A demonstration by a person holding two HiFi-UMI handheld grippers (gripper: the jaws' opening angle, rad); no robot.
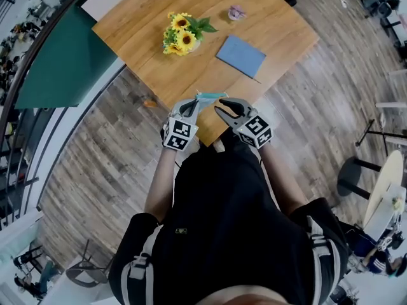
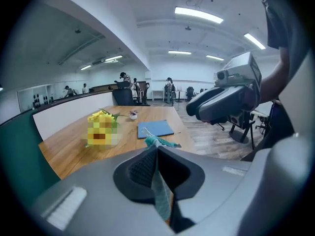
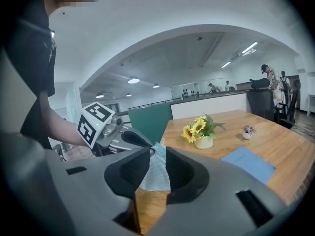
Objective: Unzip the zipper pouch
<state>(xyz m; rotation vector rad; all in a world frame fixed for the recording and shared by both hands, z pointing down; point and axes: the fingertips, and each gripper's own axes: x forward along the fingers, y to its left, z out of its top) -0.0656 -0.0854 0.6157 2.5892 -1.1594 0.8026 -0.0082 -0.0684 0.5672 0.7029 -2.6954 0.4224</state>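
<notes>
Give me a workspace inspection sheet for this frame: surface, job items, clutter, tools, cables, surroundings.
Surface: wooden table, lit evenly.
Job's things: teal zipper pouch, held up at the table's near edge between both tools; whether the zip is open or shut cannot be told.
Clutter: sunflower pot, small potted plant and blue folder, all apart from the pouch.
Grippers: left tool is shut on the pouch; right tool has its jaws apart, with pouch fabric between them and no pad pressing on it.
Cables: nothing seen.
Surroundings: plank floor, green partition beside the table, people far across the room.
</notes>
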